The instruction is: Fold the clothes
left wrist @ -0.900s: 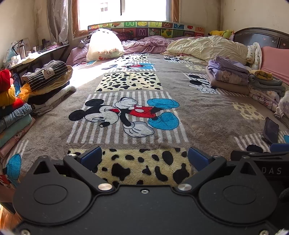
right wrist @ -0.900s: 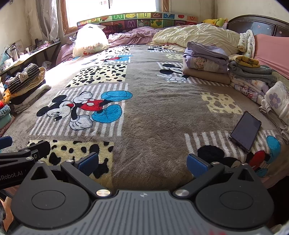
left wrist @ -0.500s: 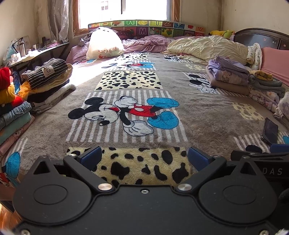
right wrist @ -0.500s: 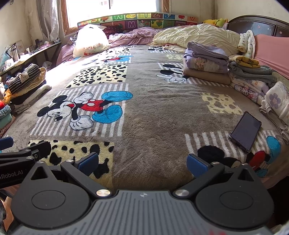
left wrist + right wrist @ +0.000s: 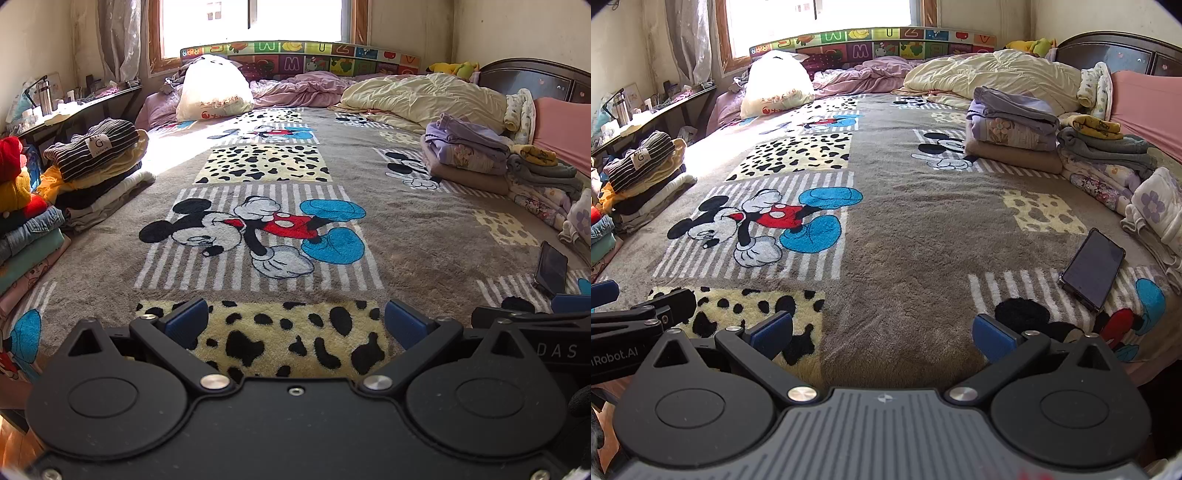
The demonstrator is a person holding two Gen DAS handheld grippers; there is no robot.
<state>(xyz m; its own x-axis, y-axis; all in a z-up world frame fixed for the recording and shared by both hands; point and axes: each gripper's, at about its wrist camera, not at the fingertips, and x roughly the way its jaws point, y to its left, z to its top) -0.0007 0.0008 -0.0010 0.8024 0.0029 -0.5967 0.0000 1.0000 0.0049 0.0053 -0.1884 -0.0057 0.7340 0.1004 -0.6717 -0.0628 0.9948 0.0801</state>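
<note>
Both grippers hover side by side over the near edge of a bed covered by a grey cartoon-mouse blanket (image 5: 406, 229). My left gripper (image 5: 295, 323) is open, nothing between its blue pads. My right gripper (image 5: 882, 332) is open too and holds nothing. Folded clothes lie in stacks along the left side: a striped top (image 5: 92, 146) on a pile, and jeans with red and yellow items (image 5: 22, 206) nearer. On the right sit a purple folded stack (image 5: 1012, 125) and grey and floral pieces (image 5: 1104, 162). No garment lies between the grippers.
A black phone (image 5: 1093, 264) rests on the blanket at the right. A white stuffed bag (image 5: 212, 88), a pink quilt and a cream duvet (image 5: 421, 96) fill the far end. A cluttered dark desk (image 5: 74, 110) stands at the left wall.
Both views have barely shifted; the left gripper drifted very slightly. Both grippers stay open and hold nothing.
</note>
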